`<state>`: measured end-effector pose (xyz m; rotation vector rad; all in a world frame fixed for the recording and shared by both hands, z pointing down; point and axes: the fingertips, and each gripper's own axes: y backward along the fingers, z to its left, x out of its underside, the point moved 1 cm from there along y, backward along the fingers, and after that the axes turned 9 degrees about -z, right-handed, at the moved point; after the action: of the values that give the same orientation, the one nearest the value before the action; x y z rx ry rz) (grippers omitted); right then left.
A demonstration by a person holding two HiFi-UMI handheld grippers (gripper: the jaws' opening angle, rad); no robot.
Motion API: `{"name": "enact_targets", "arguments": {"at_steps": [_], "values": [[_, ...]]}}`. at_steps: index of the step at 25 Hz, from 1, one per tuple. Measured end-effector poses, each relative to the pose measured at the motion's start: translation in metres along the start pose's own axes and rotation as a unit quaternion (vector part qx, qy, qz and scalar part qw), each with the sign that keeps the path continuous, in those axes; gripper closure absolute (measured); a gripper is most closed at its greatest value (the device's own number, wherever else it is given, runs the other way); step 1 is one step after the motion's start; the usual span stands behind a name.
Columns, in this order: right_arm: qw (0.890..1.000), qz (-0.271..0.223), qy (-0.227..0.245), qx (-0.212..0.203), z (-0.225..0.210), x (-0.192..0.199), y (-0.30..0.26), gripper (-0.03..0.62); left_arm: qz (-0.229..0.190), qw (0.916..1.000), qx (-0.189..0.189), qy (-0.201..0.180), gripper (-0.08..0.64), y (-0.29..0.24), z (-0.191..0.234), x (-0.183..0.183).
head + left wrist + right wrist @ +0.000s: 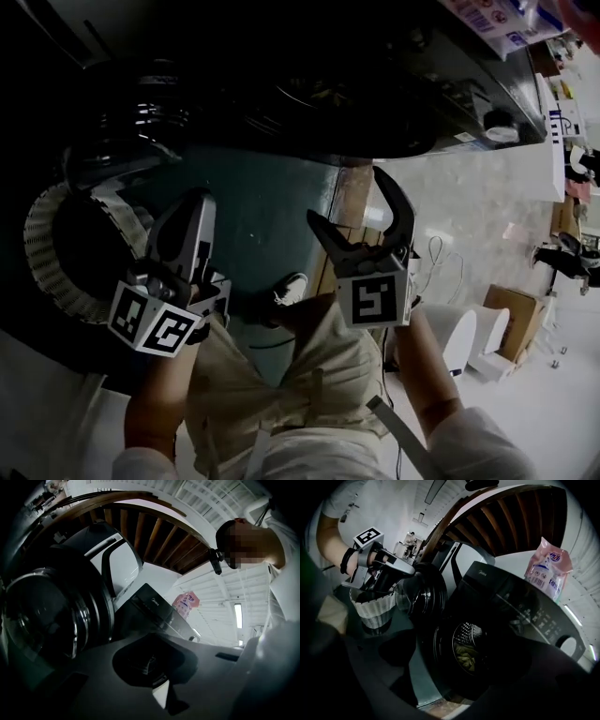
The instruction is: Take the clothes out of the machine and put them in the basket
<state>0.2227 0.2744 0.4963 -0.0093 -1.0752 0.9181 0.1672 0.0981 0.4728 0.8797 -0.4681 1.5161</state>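
The dark front-loading washing machine (pixel 511 616) stands with its round door (pixel 417 597) swung open. Yellowish clothes (pixel 466 656) lie inside the drum. A white ribbed basket (pixel 372 606) sits on the floor to the left of the door, and it also shows in the head view as the basket (pixel 42 248). My right gripper (pixel 366 220) is open and empty, pointing toward the drum opening from a little way off. My left gripper (pixel 187 234) hangs over the basket's near side; its jaws look shut with nothing between them. In the left gripper view the gripper (pixel 152 641) faces the door (pixel 47 616).
A pink detergent bag (pixel 548 569) stands on top of the machine. A wooden stair frame (pixel 511 522) rises behind it. A cardboard box (pixel 511 319) and white items (pixel 459 337) sit on the floor at the right. My shoe (pixel 291 286) is by the machine's front.
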Motion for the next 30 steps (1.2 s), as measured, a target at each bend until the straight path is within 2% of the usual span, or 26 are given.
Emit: {"name": "enact_targets", "arguments": {"at_steps": [6,11,15,18,21,25,27,30], "values": [[1.0,-0.017,0.02,0.01,0.025,0.074,-0.055,0.132,-0.011,0.9999,-0.005,-0.005,0.546,0.015,0.055,0.067],[0.998,-0.016,0.051,0.018,0.035,0.128,-0.096,0.133,-0.03,0.9993,0.023,-0.006,0.546,0.006,0.087,0.108],[0.996,-0.015,0.076,0.046,0.021,0.165,-0.136,0.133,-0.049,0.9976,0.05,-0.008,0.546,-0.006,0.107,0.136],[0.994,-0.031,0.084,0.056,0.012,0.182,-0.166,0.132,-0.047,0.9965,0.069,-0.003,0.546,-0.012,0.125,0.154],[0.995,-0.04,0.092,0.027,0.009,0.191,-0.196,0.132,-0.025,0.9952,0.094,-0.012,0.546,-0.017,0.141,0.169],[0.987,-0.049,0.154,0.014,-0.021,0.179,-0.246,0.132,-0.032,0.9932,0.11,-0.022,0.546,-0.029,0.163,0.171],[0.991,-0.032,0.133,0.001,-0.034,0.187,-0.268,0.132,-0.035,0.9918,0.112,-0.051,0.546,-0.03,0.161,0.167],[0.997,0.012,0.062,-0.034,-0.049,0.21,-0.294,0.132,-0.043,0.9886,0.117,-0.084,0.546,-0.028,0.153,0.156]]}}
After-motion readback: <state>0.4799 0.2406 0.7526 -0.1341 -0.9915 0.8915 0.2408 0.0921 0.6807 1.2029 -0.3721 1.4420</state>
